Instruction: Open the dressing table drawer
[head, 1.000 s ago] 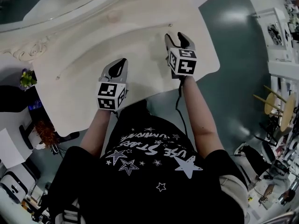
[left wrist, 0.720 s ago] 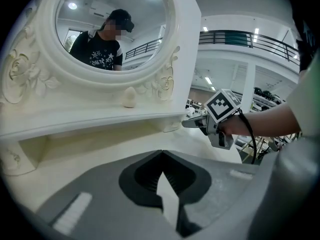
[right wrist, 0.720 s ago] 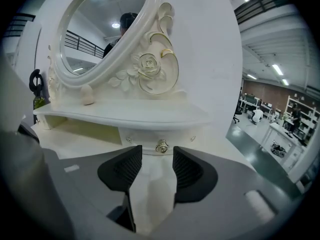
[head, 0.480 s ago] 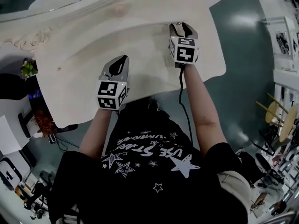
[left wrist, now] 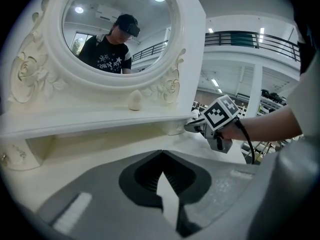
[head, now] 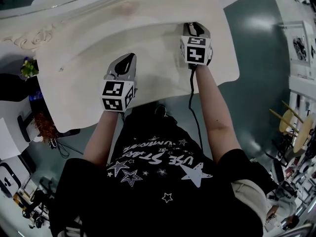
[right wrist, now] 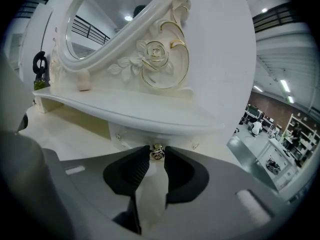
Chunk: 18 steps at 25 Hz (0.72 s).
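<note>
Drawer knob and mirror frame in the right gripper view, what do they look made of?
Drawer knob: likely polished metal, brass or silver tone, given its bright glints. Mirror frame: carved wood or moulded resin, painted glossy white, with a gold-lined rose relief.

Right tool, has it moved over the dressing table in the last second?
Yes. In the head view the right tool has gone forward, away from the front edge of the tabletop; its jaws pinch the drawer knob.

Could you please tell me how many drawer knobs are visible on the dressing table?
2. One knob sits between the right claw's tips; the other is near the table's left edge. More may be hidden.
</note>
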Each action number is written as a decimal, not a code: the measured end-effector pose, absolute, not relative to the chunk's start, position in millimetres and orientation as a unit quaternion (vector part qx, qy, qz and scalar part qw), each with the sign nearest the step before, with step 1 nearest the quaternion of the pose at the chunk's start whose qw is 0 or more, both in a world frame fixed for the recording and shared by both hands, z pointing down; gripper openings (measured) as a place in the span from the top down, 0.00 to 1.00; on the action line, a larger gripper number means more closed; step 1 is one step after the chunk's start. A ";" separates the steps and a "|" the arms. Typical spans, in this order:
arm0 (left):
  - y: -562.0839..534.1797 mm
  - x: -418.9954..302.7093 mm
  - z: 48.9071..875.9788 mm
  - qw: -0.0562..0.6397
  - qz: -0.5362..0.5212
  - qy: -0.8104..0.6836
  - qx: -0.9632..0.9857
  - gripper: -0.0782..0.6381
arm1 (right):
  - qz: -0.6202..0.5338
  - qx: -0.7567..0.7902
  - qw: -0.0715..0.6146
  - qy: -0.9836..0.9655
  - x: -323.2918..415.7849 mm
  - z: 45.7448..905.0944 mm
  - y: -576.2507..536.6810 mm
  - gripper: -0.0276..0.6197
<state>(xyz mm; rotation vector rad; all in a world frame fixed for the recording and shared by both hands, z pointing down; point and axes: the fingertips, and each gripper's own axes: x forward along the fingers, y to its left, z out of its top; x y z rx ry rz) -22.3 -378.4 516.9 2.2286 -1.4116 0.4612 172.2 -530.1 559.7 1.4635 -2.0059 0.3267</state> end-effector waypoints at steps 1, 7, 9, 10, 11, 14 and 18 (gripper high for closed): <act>-378.6 -21.8 517.3 0.231 0.167 -0.513 0.810 0.89 | 0.124 0.554 0.315 -0.761 172.4 559.8 -529.8 0.77; -376.6 -12.3 515.6 0.232 0.173 -0.504 0.813 0.89 | 0.129 0.551 0.318 -0.761 179.4 556.6 -519.3 0.77; -376.9 -11.9 516.5 0.233 0.173 -0.503 0.814 0.89 | 0.130 0.552 0.318 -0.760 178.9 557.7 -515.2 0.77; -377.2 -12.0 517.1 0.233 0.173 -0.502 0.815 0.89 | 0.131 0.553 0.318 -0.759 178.3 558.5 -513.1 0.77; -377.5 -11.6 517.5 0.233 0.173 -0.501 0.815 0.89 | 0.132 0.554 0.317 -0.759 178.1 559.1 -511.0 0.77; -377.6 -8.4 516.9 0.232 0.174 -0.499 0.817 0.89 | 0.133 0.558 0.314 -0.757 179.4 558.9 -505.2 0.77; -376.0 -5.4 517.2 0.233 0.173 -0.500 0.816 0.89 | 0.133 0.562 0.311 -0.755 180.9 557.9 -498.1 0.77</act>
